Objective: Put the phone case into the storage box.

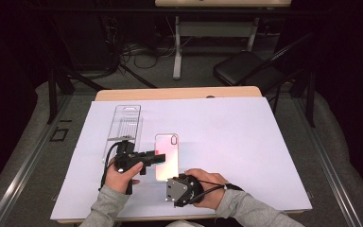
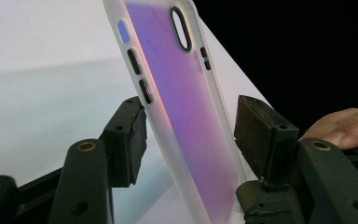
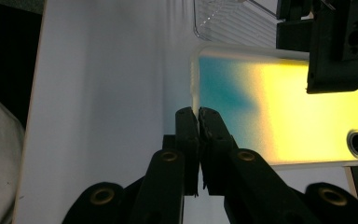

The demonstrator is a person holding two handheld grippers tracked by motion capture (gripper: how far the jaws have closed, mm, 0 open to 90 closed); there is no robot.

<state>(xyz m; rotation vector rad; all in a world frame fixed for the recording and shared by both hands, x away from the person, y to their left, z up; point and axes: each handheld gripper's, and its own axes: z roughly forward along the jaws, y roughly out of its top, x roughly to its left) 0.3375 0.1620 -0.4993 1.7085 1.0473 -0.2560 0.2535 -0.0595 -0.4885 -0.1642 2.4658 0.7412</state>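
the phone case (image 2: 186,116) runs off the left gripper view's top and bottom edges. in the high view, the left gripper (image 1: 153,158) covers the case's left edge.

Clear plastic tray (image 1: 125,124) lay just left of phone case (image 1: 166,153), blocking that side; white sheet (image 1: 236,137) to the right was open, w/ room to pass.

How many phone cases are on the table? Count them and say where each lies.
1. The iridescent phone case lies near the front middle of the white sheet, beside the clear plastic package, between the left gripper and the right gripper. None seems hidden.
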